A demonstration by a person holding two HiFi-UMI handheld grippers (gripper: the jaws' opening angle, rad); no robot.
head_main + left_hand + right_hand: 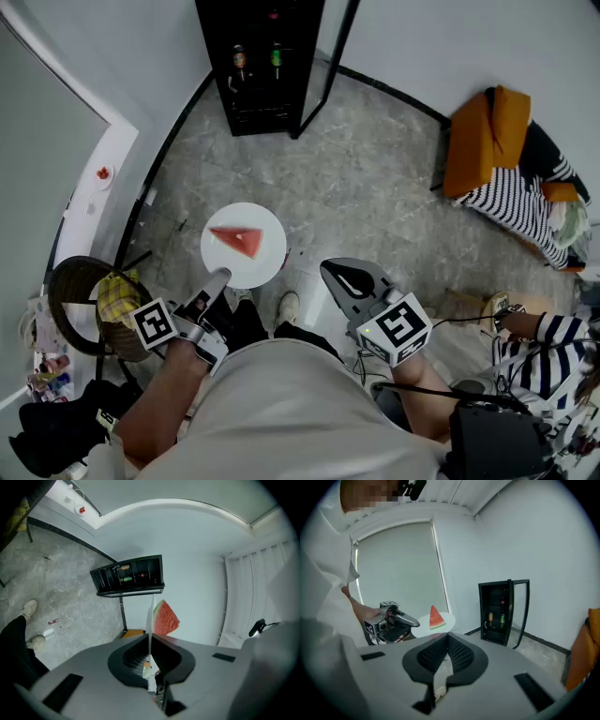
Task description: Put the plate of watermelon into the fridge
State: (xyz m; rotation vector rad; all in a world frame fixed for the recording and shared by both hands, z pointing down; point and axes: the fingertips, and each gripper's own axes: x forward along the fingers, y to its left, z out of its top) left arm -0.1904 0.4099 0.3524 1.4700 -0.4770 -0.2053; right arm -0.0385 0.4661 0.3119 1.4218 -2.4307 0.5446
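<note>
A round white plate (267, 262) carries one red watermelon wedge (237, 240) and is held out above the floor. My left gripper (217, 279) is shut on the plate's near rim. In the left gripper view the plate (150, 620) shows edge-on between the jaws, with the wedge (165, 618) to its right. The black fridge (261, 66) stands ahead against the wall, and its glass door (328, 61) is swung open. Bottles stand on its shelves. My right gripper (339, 274) is shut and holds nothing, to the right of the plate. From the right gripper view the plate (445, 621) and fridge (499, 611) both show.
An orange chair (487, 141) with striped cloth stands at the right wall. A dark round stool (94, 300) with a yellow cloth is at my left. Another person's striped sleeve (548, 337) is at the far right. Grey marbled floor lies between me and the fridge.
</note>
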